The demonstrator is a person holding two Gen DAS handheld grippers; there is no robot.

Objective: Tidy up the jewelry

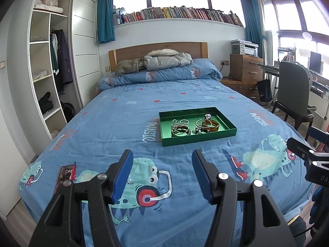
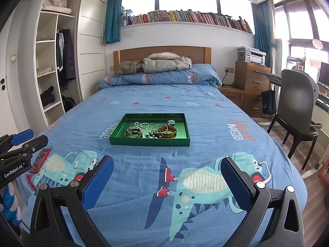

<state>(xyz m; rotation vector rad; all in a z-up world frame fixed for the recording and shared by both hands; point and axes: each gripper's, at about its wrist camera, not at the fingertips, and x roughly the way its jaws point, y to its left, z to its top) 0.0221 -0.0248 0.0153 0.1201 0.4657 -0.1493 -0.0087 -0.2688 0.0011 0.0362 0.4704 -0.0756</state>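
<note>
A green tray (image 1: 185, 142) (image 2: 144, 141) lies on the blue bed. In it are an amber bangle (image 1: 210, 125) (image 2: 167, 131), a stack of thin bangles (image 1: 181, 130) (image 2: 133, 132), small rings (image 1: 184, 121) (image 2: 144, 125) and a tangle of small pieces (image 1: 197, 131) (image 2: 151, 135). My left gripper (image 1: 162, 154) is open and empty, held above the bed short of the tray. My right gripper (image 2: 167, 162) is open and empty, also short of the tray. Each gripper shows at the edge of the other's view, the right one (image 1: 298, 146) and the left one (image 2: 30, 138).
A red phone (image 1: 65, 174) (image 2: 40, 160) lies on the bed near the left front corner. A folded duvet and jackets (image 1: 166, 61) sit by the headboard. A wardrobe (image 1: 49, 61) stands left; a chair (image 2: 296, 107) and desk stand right.
</note>
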